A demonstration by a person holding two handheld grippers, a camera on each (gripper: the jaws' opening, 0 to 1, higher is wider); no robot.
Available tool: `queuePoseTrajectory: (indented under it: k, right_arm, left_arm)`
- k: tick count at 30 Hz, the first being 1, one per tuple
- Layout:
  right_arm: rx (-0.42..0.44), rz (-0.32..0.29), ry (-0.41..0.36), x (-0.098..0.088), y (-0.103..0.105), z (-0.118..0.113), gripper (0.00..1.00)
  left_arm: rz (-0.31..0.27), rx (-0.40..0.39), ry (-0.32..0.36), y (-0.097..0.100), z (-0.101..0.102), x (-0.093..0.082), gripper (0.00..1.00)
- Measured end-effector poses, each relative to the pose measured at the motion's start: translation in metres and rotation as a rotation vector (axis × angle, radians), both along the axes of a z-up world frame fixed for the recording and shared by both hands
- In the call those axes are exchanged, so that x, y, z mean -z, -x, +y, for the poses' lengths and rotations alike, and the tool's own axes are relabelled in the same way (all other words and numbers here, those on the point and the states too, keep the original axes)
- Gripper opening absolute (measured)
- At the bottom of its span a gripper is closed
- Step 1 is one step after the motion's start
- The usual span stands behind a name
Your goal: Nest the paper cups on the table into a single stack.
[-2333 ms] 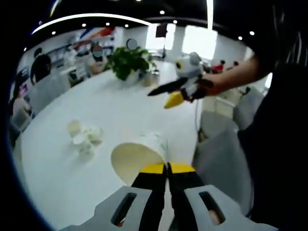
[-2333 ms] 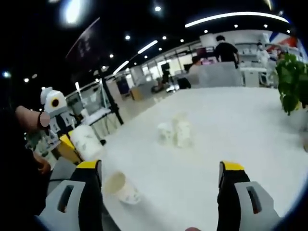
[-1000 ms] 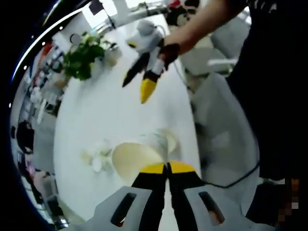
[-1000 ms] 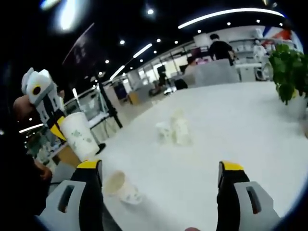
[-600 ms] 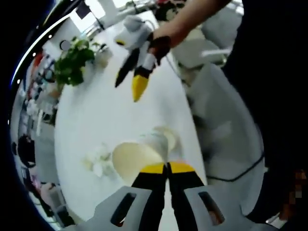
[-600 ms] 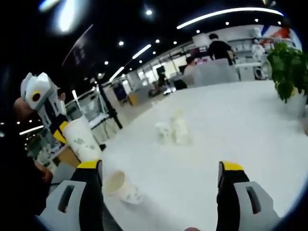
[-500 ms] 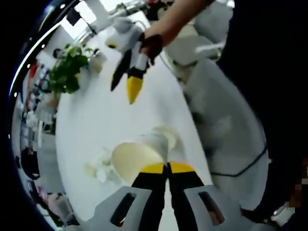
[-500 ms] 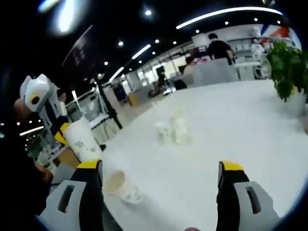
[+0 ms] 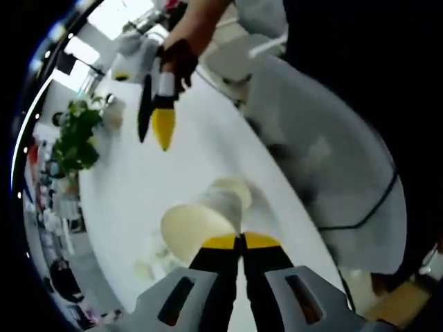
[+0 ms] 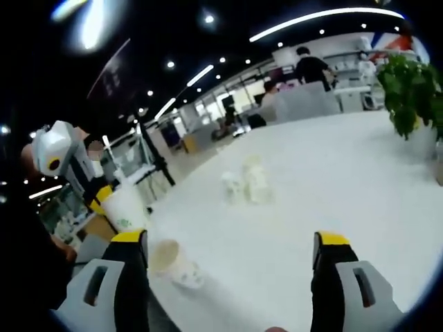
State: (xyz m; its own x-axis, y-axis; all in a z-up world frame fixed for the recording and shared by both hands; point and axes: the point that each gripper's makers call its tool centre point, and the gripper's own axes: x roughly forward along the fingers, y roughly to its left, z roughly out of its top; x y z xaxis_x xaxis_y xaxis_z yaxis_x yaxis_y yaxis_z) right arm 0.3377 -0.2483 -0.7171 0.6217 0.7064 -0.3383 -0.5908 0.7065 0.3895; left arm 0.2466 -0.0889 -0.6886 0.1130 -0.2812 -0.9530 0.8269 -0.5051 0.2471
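Note:
My left gripper [image 9: 239,240] is shut on the rim of a white paper cup [image 9: 197,224], whose open mouth faces the camera. Just beyond it a second cup [image 9: 234,187] lies on its side on the white table [image 9: 194,159]. In the right gripper view the left gripper [image 10: 104,196] holds the printed cup [image 10: 126,208] just above the table's near edge, over the lying cup [image 10: 173,263]. A cluster of several cups [image 10: 246,184] stands mid-table. My right gripper [image 10: 228,243] is open and holds nothing; it hangs over the table [image 9: 156,117] in the left gripper view.
A potted plant [image 10: 414,88] stands at the table's far side, also the plant [image 9: 75,135]. The person's dark clothing [image 9: 360,83] and grey chairs [image 9: 325,173] border the table edge. People and desks [image 10: 311,69] lie beyond the table.
The left gripper has brought the held cup down closer to the lying cup and tilted further. The right gripper stays open and almost still.

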Motion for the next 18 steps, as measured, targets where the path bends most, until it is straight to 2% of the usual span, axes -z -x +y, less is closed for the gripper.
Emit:
queuePoseTrajectory:
  k: [18]
  right_arm:
    - [0.004,0.018,-0.006,0.005,0.009,-0.003,0.97]
  left_arm:
    - [0.042,-0.057,-0.004,0.0,-0.003,0.024,0.0]
